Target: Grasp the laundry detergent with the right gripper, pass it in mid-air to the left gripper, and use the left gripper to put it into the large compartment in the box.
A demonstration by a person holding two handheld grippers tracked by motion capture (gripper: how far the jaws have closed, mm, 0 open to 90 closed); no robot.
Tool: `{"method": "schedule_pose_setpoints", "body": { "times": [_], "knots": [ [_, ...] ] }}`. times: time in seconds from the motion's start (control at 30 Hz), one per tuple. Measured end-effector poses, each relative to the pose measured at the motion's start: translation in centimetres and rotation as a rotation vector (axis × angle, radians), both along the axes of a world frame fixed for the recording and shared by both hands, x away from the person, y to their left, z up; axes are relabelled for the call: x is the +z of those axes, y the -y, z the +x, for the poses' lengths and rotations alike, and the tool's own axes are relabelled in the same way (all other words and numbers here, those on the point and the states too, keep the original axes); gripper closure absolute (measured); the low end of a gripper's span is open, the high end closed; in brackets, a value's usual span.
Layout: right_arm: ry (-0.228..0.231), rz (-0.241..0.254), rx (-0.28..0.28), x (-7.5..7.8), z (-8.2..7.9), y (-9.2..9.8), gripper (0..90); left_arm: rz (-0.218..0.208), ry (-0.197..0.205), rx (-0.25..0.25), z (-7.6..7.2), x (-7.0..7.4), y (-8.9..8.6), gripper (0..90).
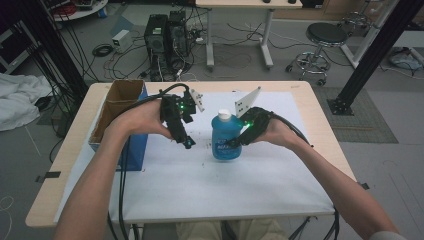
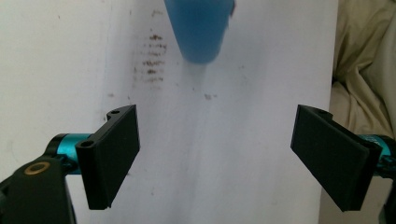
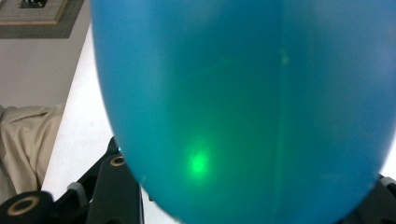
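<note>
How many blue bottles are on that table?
1. The blue bottle stands upright near the middle of the white table cover, held by the right gripper. The cardboard box at the left could hide more.

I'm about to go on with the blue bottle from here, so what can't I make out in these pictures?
- Label print on the blue plastic bottle with a white cap: too small in the high view.
- Right gripper fingers' contact with the bottle: covered by the bottle body in the right gripper view.
- Bottle's upper part: cut off by the top edge in the left gripper view.
- Inside of the brown cardboard box: hidden by its walls in the high view.
</note>
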State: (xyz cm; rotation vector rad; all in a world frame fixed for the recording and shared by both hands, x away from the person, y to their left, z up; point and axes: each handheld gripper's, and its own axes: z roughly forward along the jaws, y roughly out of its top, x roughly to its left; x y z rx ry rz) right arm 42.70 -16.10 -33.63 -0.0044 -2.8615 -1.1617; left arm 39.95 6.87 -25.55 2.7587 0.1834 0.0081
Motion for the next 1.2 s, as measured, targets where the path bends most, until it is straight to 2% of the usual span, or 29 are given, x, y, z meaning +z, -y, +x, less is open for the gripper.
{"method": "schedule_pose_setpoints", "body": {
  "times": [0.17,0.6,0.9,1.03,1.2],
  "knots": [
    [0.001,0.003,0.025,-0.4,0.0,-0.7,46.2,-0.010,0.002,-0.005,0.7,0.4,2.1,15.7],
    [0.008,0.013,0.032,-0.7,-0.1,-1.2,46.3,-0.006,-0.006,-0.027,1.3,-0.1,5.4,15.7],
    [0.016,0.043,0.031,-0.7,-0.1,-1.3,46.3,-0.022,0.007,-0.011,1.3,-0.2,6.0,15.7],
    [0.013,0.042,0.023,-0.6,-0.1,-1.2,46.3,-0.014,0.016,-0.013,1.3,-0.3,6.2,15.9],
    [0.014,0.041,0.022,-0.5,-0.1,-1.1,46.4,-0.006,0.004,-0.019,1.4,-0.5,6.4,18.9]
  ]
}}
